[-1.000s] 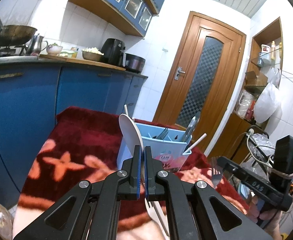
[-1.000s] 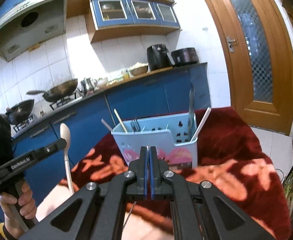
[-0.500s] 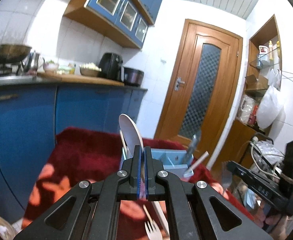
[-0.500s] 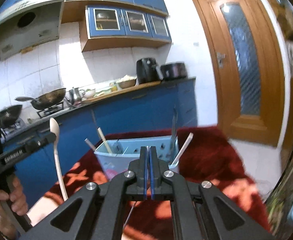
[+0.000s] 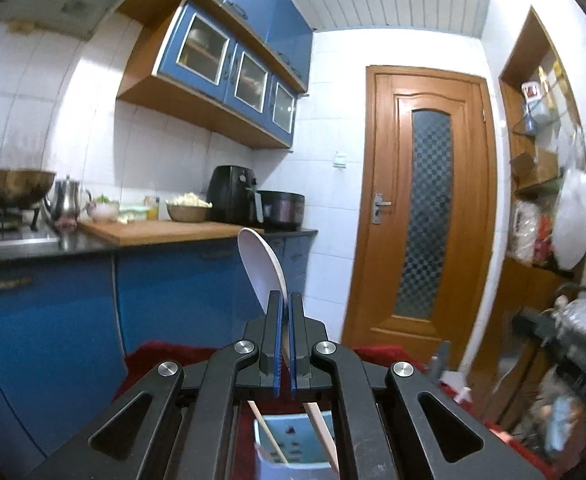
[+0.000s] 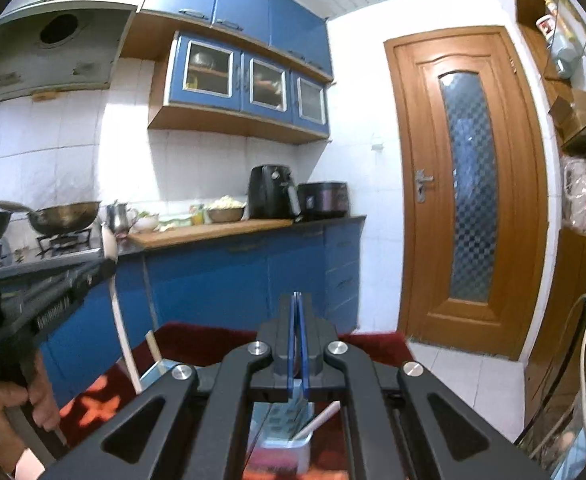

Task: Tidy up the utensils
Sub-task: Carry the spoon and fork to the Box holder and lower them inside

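- A white spoon [image 5: 262, 266] is clamped by its handle between the closed jaws of the left gripper [image 5: 285, 312], its bowl upright above the fingertips, toward 12 o'clock in the left wrist view.
- From the right wrist view the same spoon [image 6: 114, 280] is seen at 9 o'clock, its handle hanging below the left gripper [image 6: 93, 270], which is held by a hand [image 6: 17, 404] at 8 o'clock.
- The light-blue utensil holder [image 5: 293, 440] is seen at 6 o'clock beneath the left gripper, with a wooden chopstick [image 5: 267, 432] standing in it.
- The right gripper [image 6: 297, 312] is closed; what it holds, if anything, cannot be told, though a metal piece shows below the pads.
- Under it the utensil holder [image 6: 281, 428] is set on a red flowered cloth [image 6: 93, 404], and a white handle [image 6: 317, 420] leans out toward 4 o'clock.
- A wooden door [image 5: 425, 216] is seen at 2 o'clock, blue cabinets [image 5: 173, 288] at 9 o'clock.
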Available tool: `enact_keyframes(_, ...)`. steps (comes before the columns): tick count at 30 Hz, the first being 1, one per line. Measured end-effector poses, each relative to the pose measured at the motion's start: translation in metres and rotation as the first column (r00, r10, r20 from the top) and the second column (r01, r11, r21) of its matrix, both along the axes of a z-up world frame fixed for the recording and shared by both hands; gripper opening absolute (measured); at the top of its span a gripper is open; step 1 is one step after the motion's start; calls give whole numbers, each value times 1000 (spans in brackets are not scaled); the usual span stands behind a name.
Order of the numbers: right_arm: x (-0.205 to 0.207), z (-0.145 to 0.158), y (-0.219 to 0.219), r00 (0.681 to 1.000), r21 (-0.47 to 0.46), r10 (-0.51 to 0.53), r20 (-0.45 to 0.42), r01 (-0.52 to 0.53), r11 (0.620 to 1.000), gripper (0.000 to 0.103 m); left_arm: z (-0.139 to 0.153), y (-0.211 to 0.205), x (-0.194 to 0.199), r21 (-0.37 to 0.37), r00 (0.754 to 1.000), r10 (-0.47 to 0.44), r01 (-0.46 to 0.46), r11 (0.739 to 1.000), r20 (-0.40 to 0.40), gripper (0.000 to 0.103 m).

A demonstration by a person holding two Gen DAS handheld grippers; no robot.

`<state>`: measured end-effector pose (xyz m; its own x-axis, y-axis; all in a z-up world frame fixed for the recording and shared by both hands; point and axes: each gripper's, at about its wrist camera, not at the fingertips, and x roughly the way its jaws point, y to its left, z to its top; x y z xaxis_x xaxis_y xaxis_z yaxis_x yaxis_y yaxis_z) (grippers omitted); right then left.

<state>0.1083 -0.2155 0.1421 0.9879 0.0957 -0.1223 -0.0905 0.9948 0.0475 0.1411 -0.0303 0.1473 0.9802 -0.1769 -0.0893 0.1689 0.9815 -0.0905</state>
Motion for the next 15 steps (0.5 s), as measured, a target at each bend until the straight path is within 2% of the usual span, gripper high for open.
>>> enact_keyframes(8,37,2,6,993,-53,-89,71,93,994,3,-25,-12,29,44,999,28,-28,999,-15,2)
enact_keyframes(15,59,-29,18,994,-144,-103,33,107,984,4,-43,-18,41,57,999,25,-23,998,-39,2)
